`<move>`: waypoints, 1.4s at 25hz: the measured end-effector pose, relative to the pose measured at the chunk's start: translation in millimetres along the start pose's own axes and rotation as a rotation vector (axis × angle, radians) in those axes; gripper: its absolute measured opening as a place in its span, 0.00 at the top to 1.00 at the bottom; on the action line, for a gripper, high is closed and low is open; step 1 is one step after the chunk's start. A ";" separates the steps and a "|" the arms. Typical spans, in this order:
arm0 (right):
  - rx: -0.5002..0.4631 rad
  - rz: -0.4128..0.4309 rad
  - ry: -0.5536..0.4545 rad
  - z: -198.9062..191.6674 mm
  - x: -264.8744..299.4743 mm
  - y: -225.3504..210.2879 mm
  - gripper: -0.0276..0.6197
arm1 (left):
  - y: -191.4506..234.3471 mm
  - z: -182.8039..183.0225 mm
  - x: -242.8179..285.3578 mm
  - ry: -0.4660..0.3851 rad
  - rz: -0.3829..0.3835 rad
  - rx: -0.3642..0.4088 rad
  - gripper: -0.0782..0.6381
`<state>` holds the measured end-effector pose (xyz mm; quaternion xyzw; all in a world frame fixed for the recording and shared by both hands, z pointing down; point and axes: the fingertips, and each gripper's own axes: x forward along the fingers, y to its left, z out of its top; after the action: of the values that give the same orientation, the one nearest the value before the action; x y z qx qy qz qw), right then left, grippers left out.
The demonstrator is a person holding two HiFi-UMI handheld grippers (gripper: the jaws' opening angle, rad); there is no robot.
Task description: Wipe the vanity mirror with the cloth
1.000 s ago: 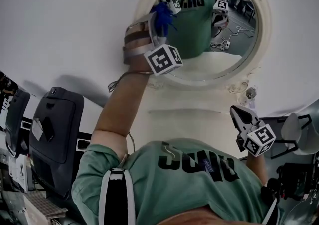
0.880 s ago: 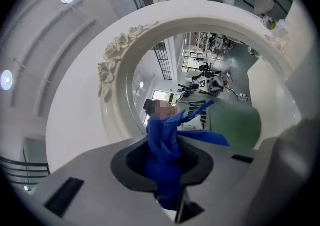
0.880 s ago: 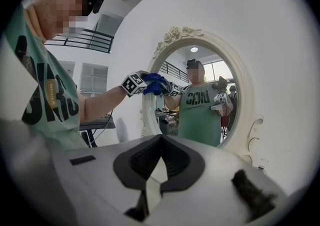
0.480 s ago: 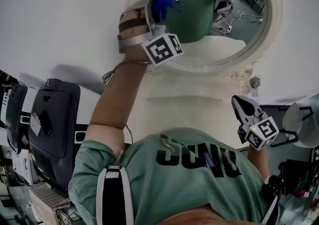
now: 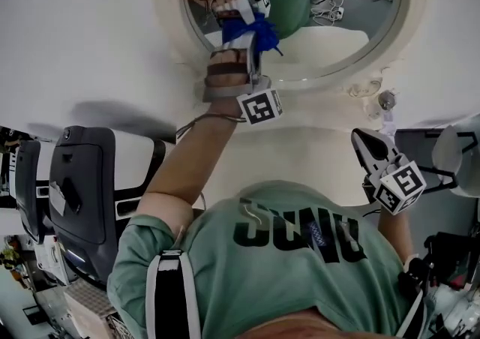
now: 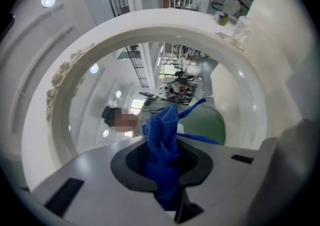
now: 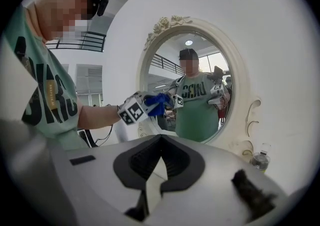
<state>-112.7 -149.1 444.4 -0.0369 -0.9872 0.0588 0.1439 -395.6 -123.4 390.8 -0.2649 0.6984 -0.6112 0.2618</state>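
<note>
An oval vanity mirror (image 5: 337, 22) in a white ornate frame (image 5: 169, 22) fills the top of the head view. My left gripper (image 5: 247, 26) is shut on a bunched blue cloth (image 5: 262, 31), which presses against the lower left of the glass. In the left gripper view the cloth (image 6: 162, 140) stands up between the jaws, close to the mirror (image 6: 150, 70). My right gripper (image 5: 361, 136) hangs low at the right, shut and empty. Its own view shows the whole mirror (image 7: 200, 95) and the cloth (image 7: 159, 101).
A small clear bottle (image 5: 386, 99) stands on the white vanity top (image 5: 300, 150) below the frame's right side. Dark padded chairs (image 5: 82, 195) stand at the left. A white lamp-like object (image 5: 457, 154) is at the right edge.
My left gripper has carried the blue cloth from the mirror's left rim inward across the glass. The right gripper has stayed about where it was.
</note>
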 end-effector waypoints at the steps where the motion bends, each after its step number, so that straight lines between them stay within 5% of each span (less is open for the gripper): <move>1: 0.009 -0.003 0.001 -1.1 -0.5 -2.0 0.95 | -30.6 7.1 -1.1 -0.021 -0.053 0.039 0.79; 7: 0.016 -0.014 0.020 -5.9 0.1 -5.2 0.95 | -180.1 27.0 -9.5 -0.103 -0.272 0.242 0.79; 10: 0.025 -0.024 0.023 -6.2 -0.8 -7.4 0.95 | -208.7 32.8 -9.8 -0.123 -0.355 0.220 0.79; 15: 0.032 -0.035 0.012 -7.9 -2.9 -10.3 0.95 | -230.5 35.4 -15.0 -0.093 -0.609 0.193 0.79; 19: 0.019 -0.031 -0.010 -4.4 -6.9 -5.1 0.95 | -227.9 42.5 -19.8 -0.095 -0.666 0.189 0.79; 22: 0.006 -0.032 -0.016 1.0 -11.3 -1.4 0.95 | -150.1 52.5 -19.7 -0.159 -0.494 0.091 0.78; 29: -0.030 -0.019 -0.050 16.2 -15.2 8.3 0.95 | 146.2 22.3 -17.5 -0.142 0.065 -0.158 0.78; 32: -0.041 -0.010 -0.067 19.5 -15.7 12.6 0.95 | 206.0 -3.4 -16.7 -0.073 0.177 -0.180 0.78; 35: -0.048 -0.013 -0.067 23.6 -18.4 14.0 0.95 | 219.5 -15.7 -8.5 -0.015 0.201 -0.161 0.78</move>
<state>-101.1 -139.3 415.0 -0.0319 -0.9928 0.0353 0.1100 -411.2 -81.5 175.1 -0.2184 0.7663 -0.5219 0.3046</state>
